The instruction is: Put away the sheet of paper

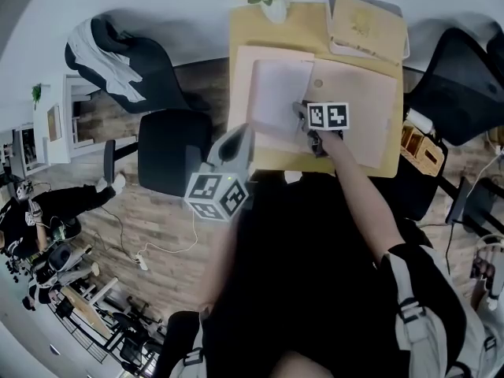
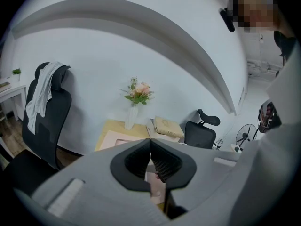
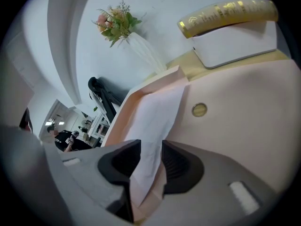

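Right tongs (image 3: 149, 160) stand open astride the sheet of paper (image 3: 157, 112), left tongs (image 2: 150, 161) closed and empty — unheld, the sheet could slip out of the pink folder (image 3: 244, 126).

No readable text; gilt print on book (image 3: 225, 14) illegible.

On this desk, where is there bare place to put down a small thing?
Free: the pink folder, its right half, between its snap button and its right edge; the desk, bare wood between vase and books. Crowded: the sheet, with the right gripper jaws around it.
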The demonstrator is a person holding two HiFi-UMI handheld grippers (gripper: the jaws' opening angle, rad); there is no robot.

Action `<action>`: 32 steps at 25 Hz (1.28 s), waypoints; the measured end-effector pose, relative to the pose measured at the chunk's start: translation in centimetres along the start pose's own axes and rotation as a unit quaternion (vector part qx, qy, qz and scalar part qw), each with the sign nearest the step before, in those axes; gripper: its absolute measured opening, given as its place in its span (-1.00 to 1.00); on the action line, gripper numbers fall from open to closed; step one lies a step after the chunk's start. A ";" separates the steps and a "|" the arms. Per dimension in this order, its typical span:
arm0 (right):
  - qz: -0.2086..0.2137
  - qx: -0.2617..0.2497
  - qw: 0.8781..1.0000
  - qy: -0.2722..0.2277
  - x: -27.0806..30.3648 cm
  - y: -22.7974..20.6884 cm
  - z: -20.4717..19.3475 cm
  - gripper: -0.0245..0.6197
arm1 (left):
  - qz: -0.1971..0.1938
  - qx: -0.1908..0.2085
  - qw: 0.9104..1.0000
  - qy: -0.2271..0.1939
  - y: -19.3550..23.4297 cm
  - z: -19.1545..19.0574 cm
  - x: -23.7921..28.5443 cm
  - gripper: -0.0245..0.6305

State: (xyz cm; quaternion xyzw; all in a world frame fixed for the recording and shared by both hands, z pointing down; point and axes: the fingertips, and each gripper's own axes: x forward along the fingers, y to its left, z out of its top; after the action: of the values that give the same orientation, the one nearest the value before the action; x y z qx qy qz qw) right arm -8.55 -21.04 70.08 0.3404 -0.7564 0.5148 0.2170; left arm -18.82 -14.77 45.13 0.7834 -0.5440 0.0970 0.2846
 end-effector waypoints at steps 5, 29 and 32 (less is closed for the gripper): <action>0.012 -0.010 1.000 0.004 -2.9 -0.9 -0.8 -0.49 | -0.009 -0.004 1.000 -0.005 -1.5 -0.1 0.7 -0.90; -0.005 -0.074 0.975 -0.212 -24.6 -0.9 2.6 -0.91 | -0.125 0.033 0.992 0.010 -13.1 -2.1 5.5 -0.90; -0.008 -0.091 0.968 -0.232 -26.2 1.5 3.4 -0.91 | -0.135 0.040 0.990 0.013 -12.8 -1.6 5.4 -0.90</action>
State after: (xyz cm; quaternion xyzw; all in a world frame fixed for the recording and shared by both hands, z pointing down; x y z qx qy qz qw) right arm 8.07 -16.25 50.11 0.4355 -0.8269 0.3488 0.0701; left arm -4.88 -15.04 44.56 0.8589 -0.4255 0.0900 0.2705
